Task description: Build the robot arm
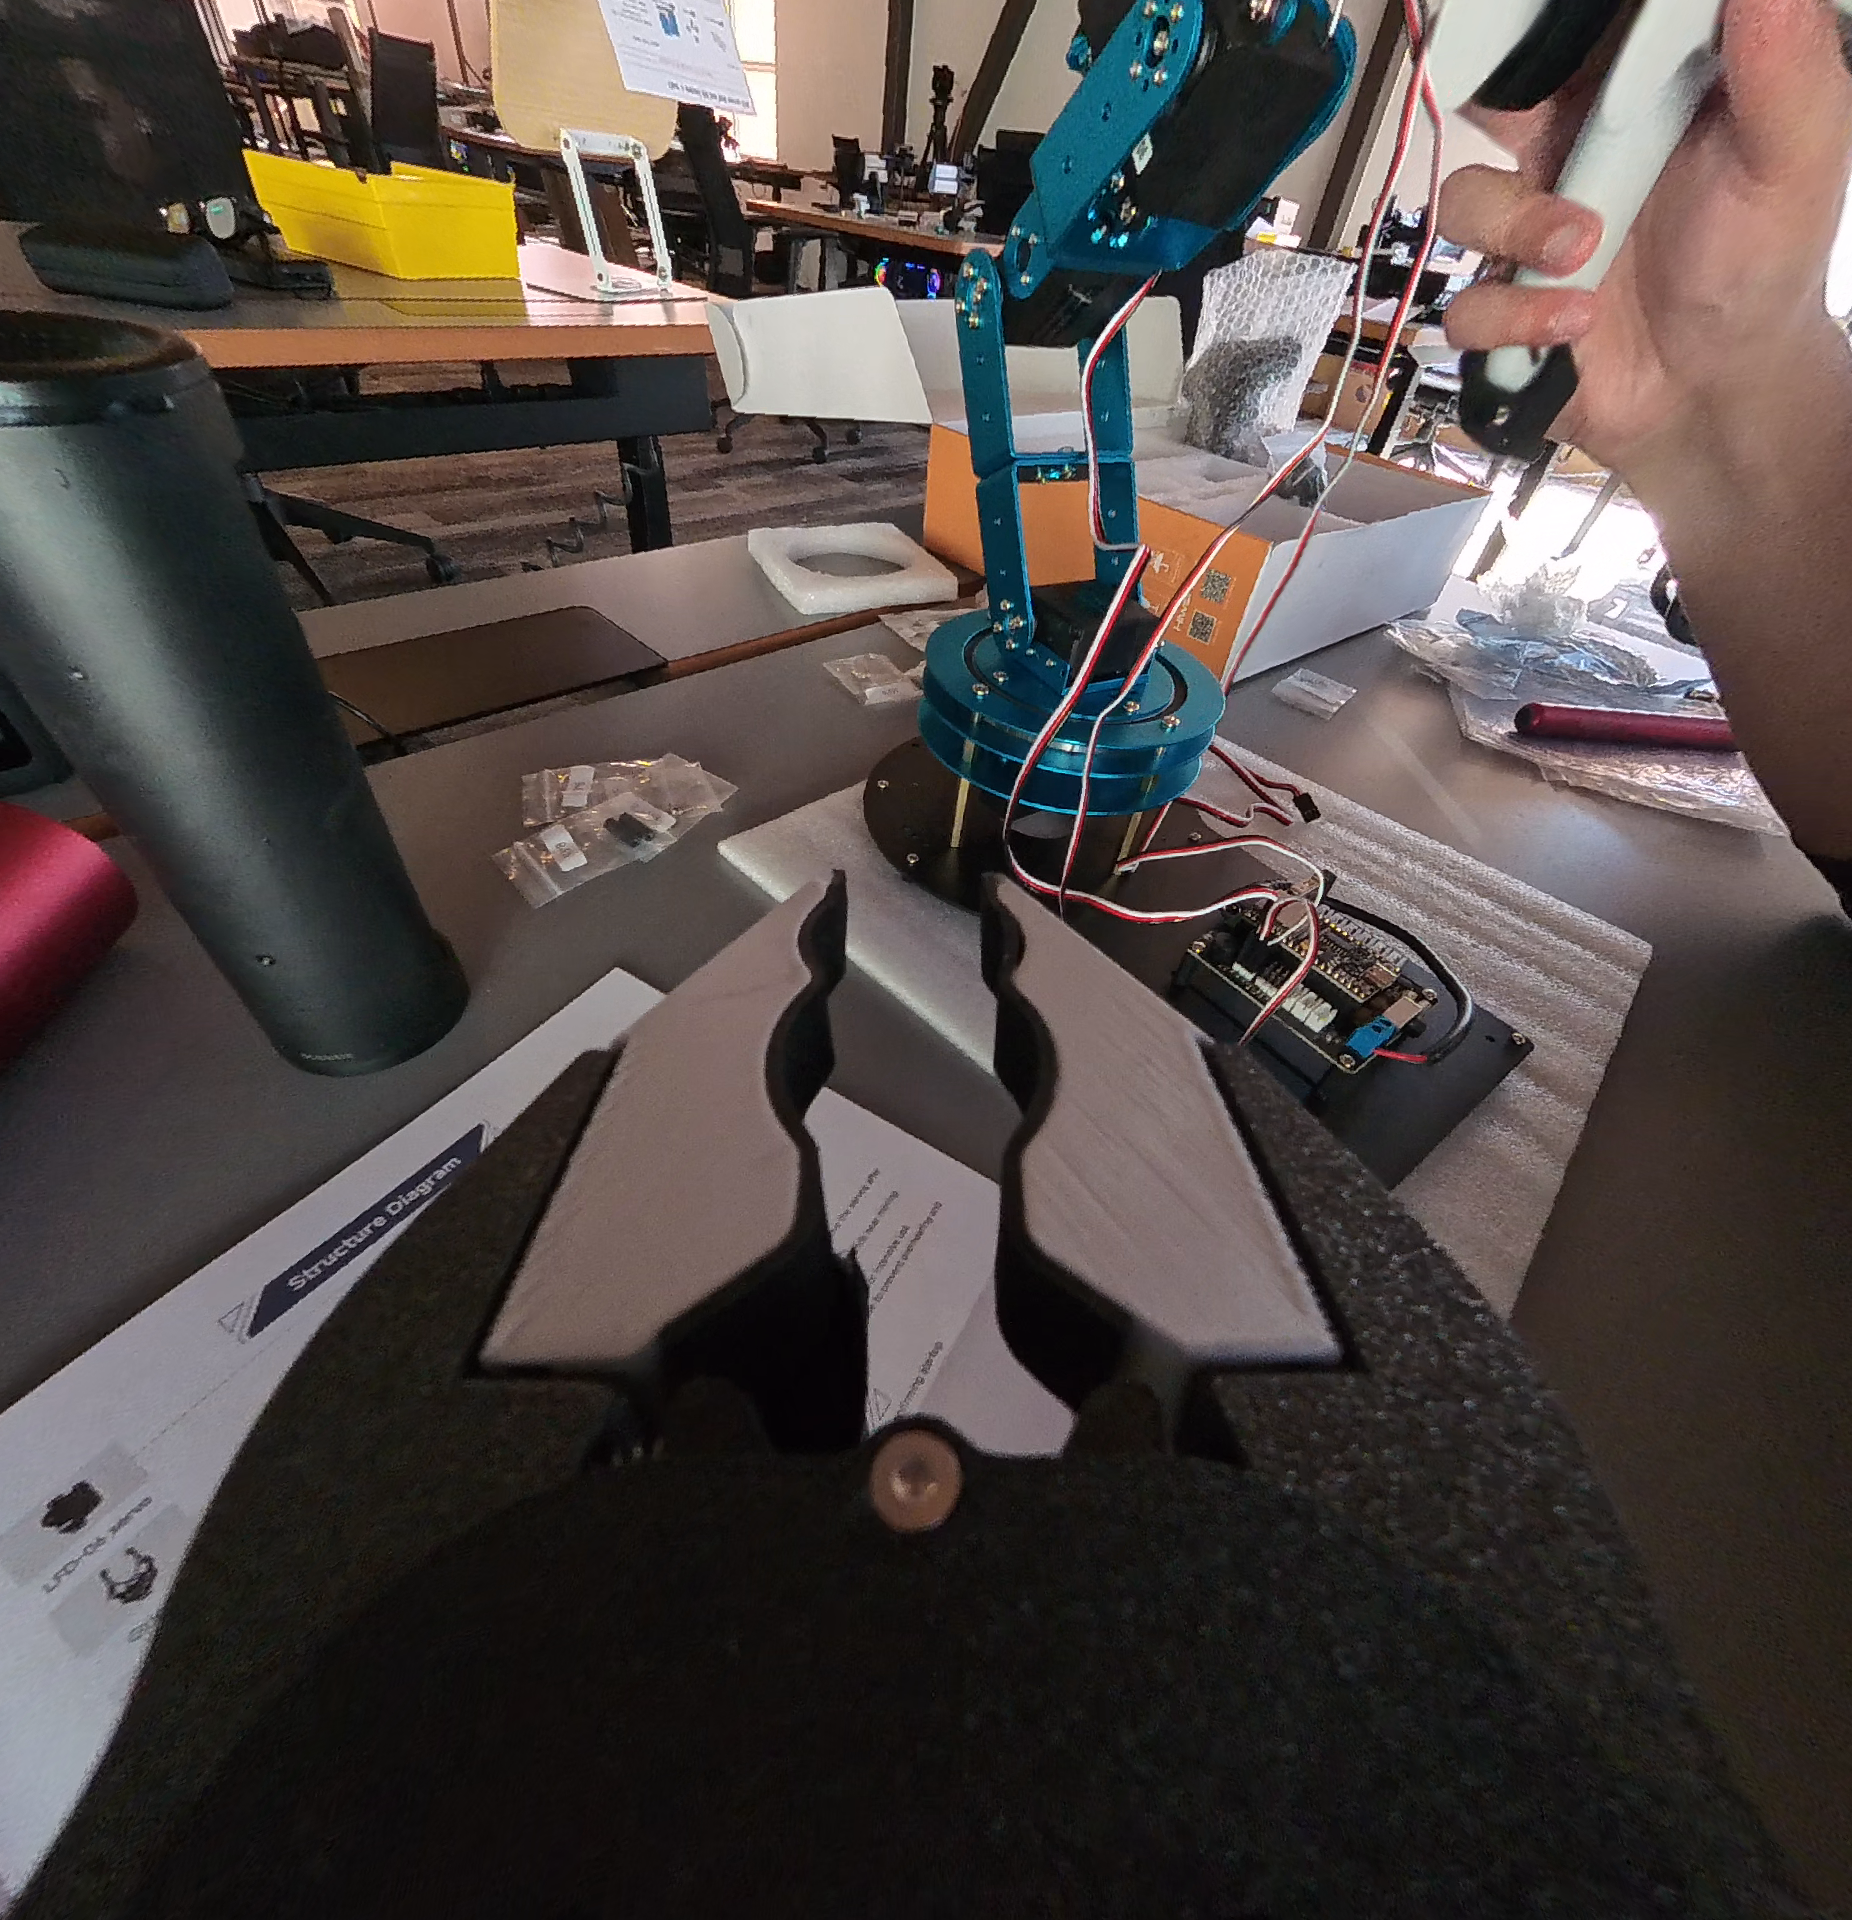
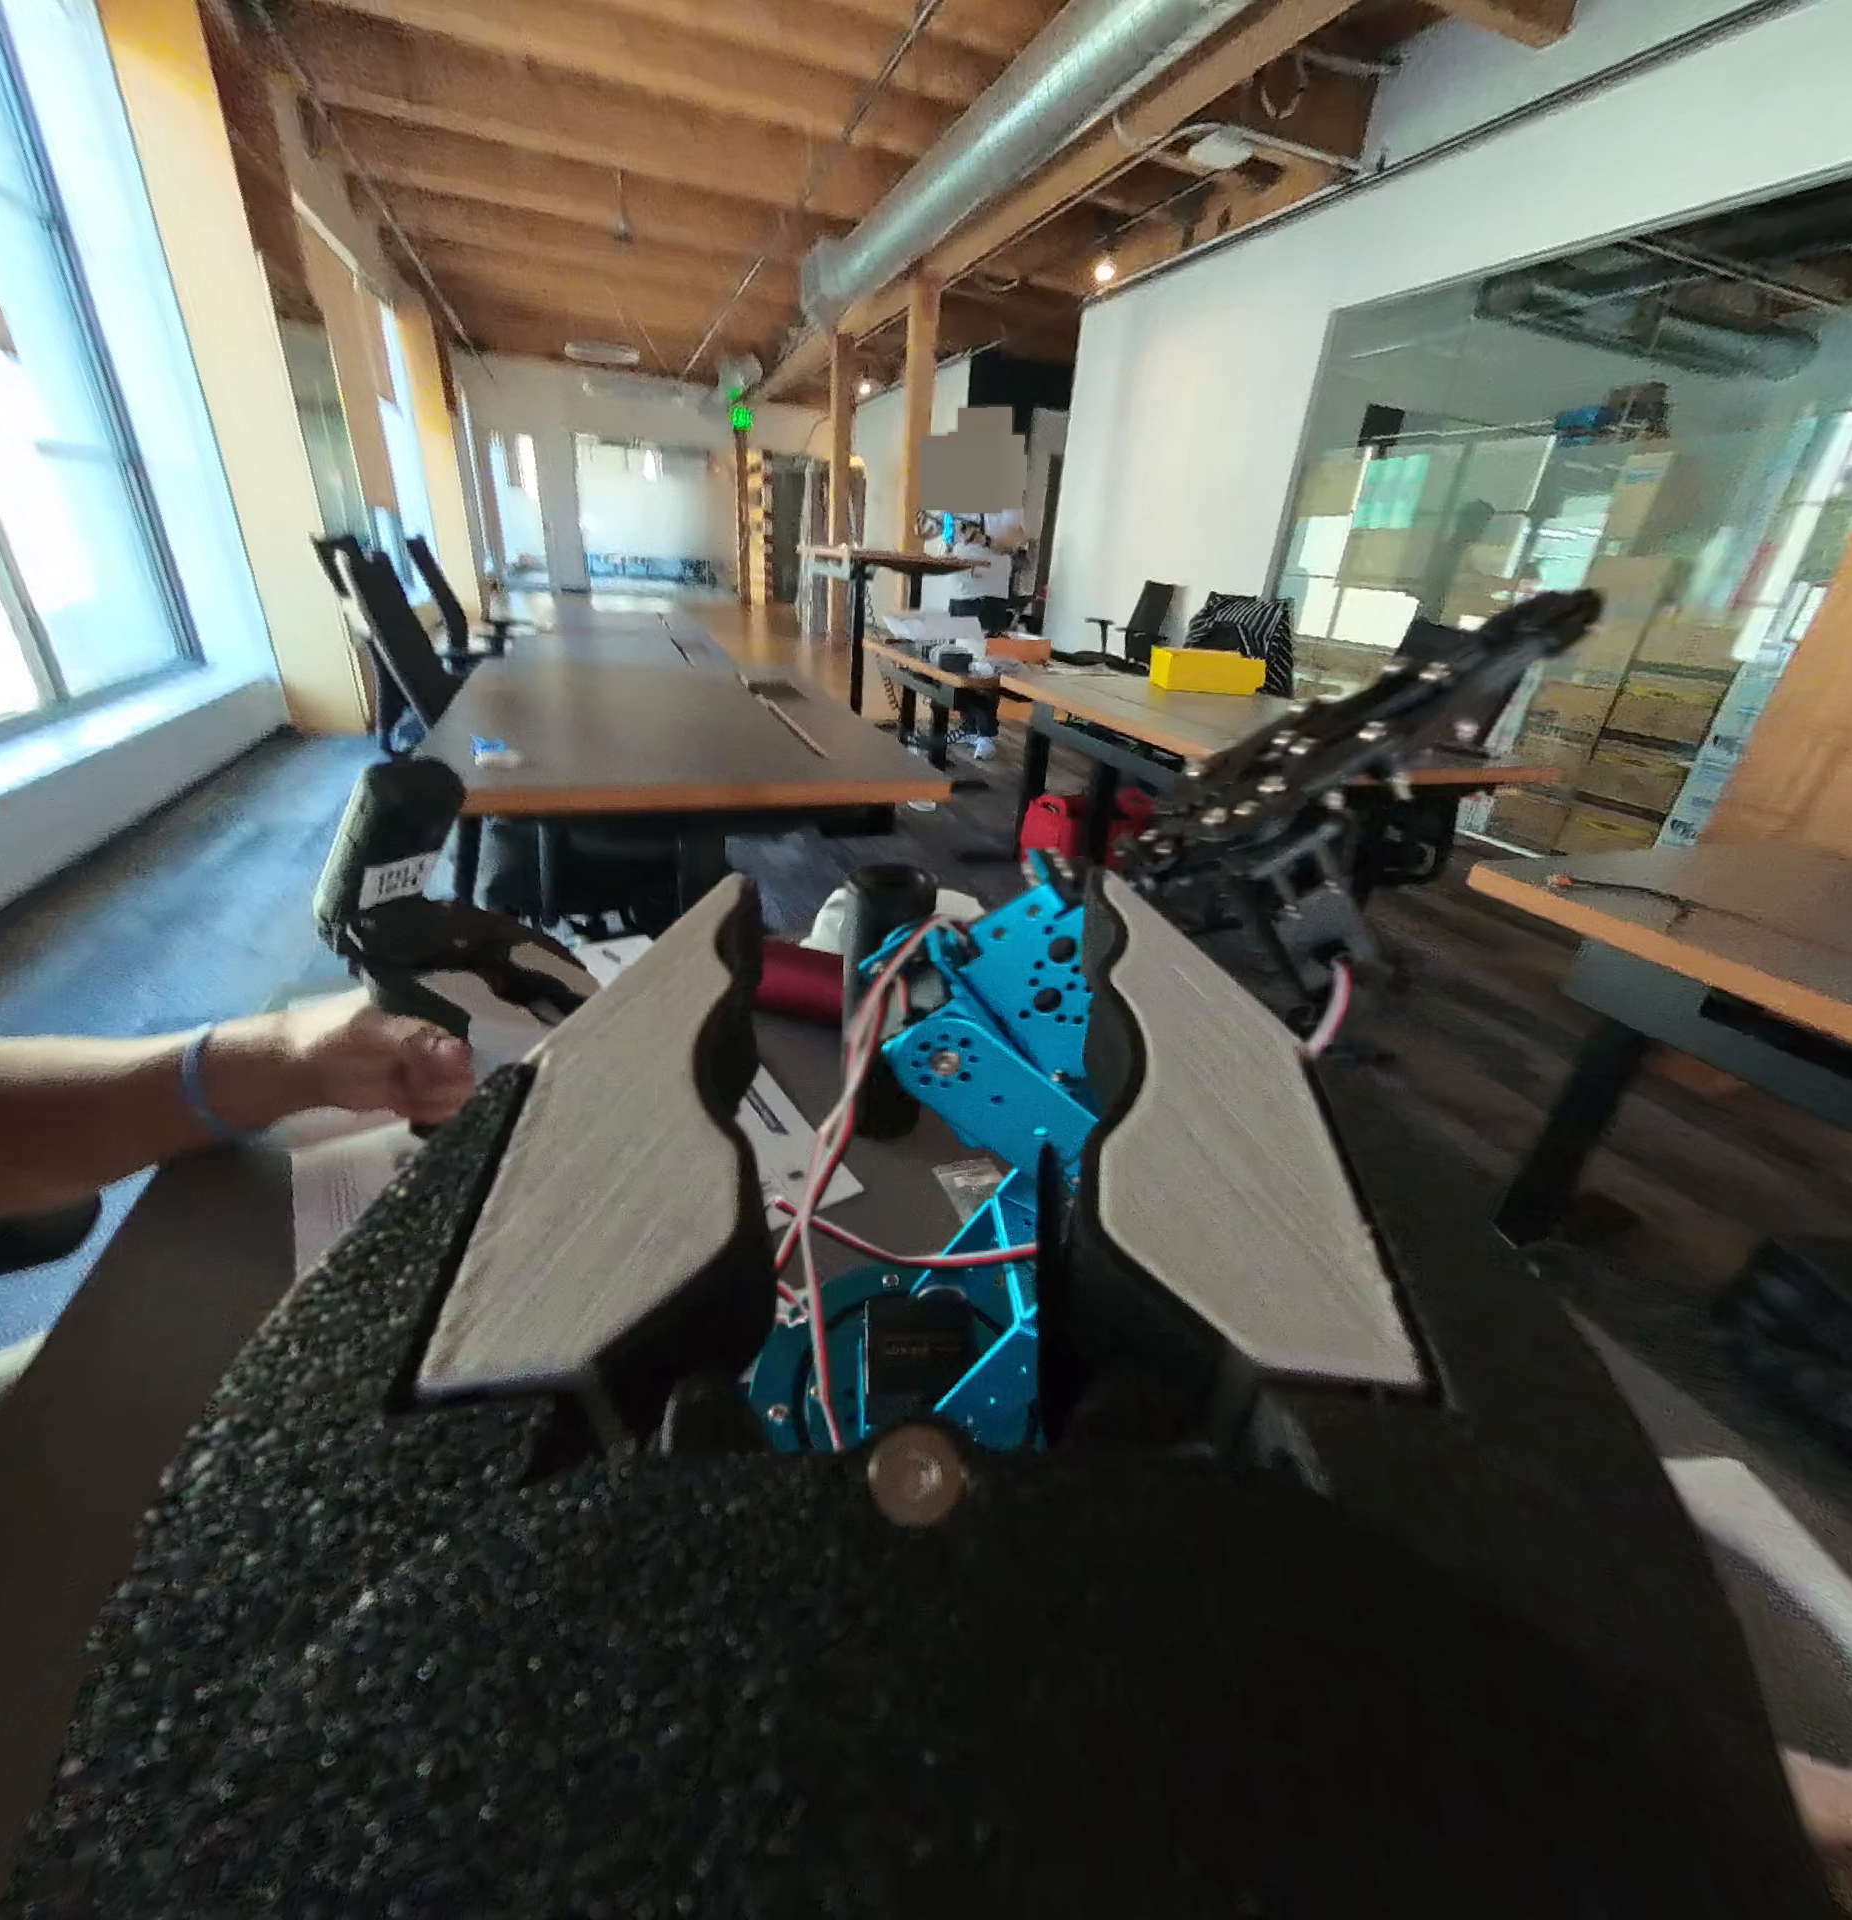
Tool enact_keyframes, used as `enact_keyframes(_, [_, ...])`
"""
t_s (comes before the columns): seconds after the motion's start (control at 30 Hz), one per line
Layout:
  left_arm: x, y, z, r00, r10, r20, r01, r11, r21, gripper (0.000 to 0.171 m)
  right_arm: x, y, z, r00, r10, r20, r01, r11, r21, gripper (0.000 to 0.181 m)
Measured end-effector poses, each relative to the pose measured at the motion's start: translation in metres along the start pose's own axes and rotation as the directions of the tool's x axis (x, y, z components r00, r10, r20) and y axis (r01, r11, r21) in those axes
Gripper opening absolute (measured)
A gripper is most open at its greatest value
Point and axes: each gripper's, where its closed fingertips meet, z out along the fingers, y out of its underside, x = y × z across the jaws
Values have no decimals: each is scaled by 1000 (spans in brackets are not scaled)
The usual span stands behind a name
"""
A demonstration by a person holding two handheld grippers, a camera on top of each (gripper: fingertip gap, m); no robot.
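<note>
The left tongs (image 1: pixel 911 935) hovered empty and parted over a printed sheet (image 1: pixel 153 1382) near the tabletop's (image 1: pixel 610 821) front edge, just short of the blue robot arm's (image 1: pixel 1057 582) round base. Its circuit board (image 1: pixel 1317 982) lay on white foam (image 1: pixel 1545 1049) beside it. The right tongs (image 2: pixel 922 925) stood wide around the arm's blue upper bracket (image 2: pixel 1005 1029), seemingly not touching it. A dark cylinder (image 1: pixel 174 665) stood toward the left edge.
</note>
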Motion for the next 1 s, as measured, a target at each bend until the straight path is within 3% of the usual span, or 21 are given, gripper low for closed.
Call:
enact_keyframes(0.17, [2, 1, 1, 1000, -5, -10, 5, 1000, -3, 25, 54, 26, -15, 989, 81, -125, -85, 996, -24, 59])
enact_keyframes(0.3, [5, 3, 2, 1000, 20, -7, -20, 1000, -13, 25, 89, 57, -27, 949, 298, -105, -297, 955, 20, 57])
enact_keyframes(0.4, [5, 2, 1, 1000, 31, -2, -31, 999, -10, 25, 102, 72, -31, 919, 383, -94, -383, 924, 25, 57])
enact_keyframes(1.0, [6, -1, -1, 1000, 24, -9, -24, 1000, -2, 25, 88, 82, -17, 953, 281, -116, -291, 953, -78, 51])
